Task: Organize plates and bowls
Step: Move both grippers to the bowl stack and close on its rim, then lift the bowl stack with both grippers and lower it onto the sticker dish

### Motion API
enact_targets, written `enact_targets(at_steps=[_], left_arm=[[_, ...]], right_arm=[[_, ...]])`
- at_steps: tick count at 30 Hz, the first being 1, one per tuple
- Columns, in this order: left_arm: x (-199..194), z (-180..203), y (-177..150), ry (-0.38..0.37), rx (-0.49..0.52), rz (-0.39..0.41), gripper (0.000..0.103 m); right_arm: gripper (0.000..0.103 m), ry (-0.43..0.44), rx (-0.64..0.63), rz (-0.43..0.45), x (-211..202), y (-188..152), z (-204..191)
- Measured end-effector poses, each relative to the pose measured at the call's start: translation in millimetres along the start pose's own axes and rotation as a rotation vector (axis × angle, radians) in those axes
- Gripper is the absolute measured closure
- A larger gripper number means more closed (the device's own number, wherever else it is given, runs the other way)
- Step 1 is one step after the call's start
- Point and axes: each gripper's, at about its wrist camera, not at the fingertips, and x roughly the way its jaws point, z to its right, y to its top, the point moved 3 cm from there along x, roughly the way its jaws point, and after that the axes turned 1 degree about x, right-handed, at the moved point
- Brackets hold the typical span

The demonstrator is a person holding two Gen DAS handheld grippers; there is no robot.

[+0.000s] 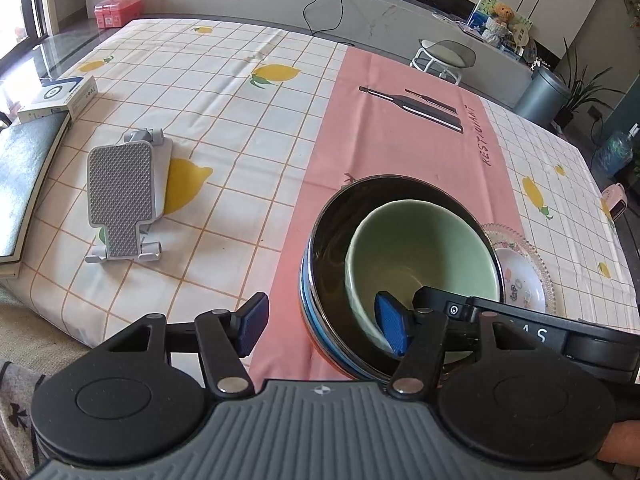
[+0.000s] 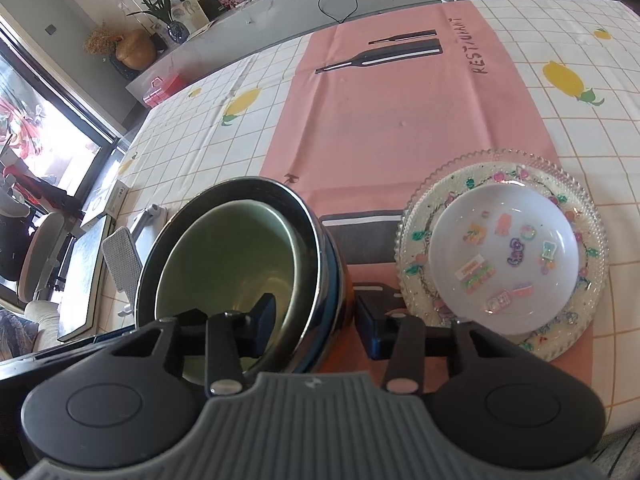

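Two nested bowls and two stacked plates on a cloth-covered counter (image 1: 240, 128). A green bowl (image 1: 420, 256) sits inside a dark steel bowl (image 1: 332, 240) on the pink runner (image 1: 400, 140); just beside them, a small white sticker-patterned plate (image 2: 504, 252) rests on a beaded glass plate (image 2: 416, 216).

The right gripper (image 2: 316, 320) straddles the near wall of the steel bowl, one finger inside, one outside, jaws at a middling gap and not visibly pressing the rim. The left gripper (image 1: 320, 328) has jaws standing wide, one finger down in the green bowl, the other over the cloth; it holds nothing.

The step in hand appears to be seizing the bowl pair. Done well, the jaws close squarely on the steel rim, set deep enough that the smooth wall cannot slip, and the lift stays level so the green bowl does not shift or clip the neighbouring plates.
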Motion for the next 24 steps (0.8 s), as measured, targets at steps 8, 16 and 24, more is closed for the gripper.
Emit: enact_targets(at_steps=[8,16,24], left_arm=[[16,-16,0,-0.09,-0.133,-0.041,0.032],[18,-15,-2,-0.093,-0.21,-0.043,0.052],[13,-14,-3,-0.018,-0.19,-0.028,0.06]], right_arm=[[0.058,0.007,0.019,-0.008,7,-1,3],[0.064,-0.016,0.018,0.011,6,-3,-3],[0.067,-0.012,0.008,0.001,4,-2,-7]])
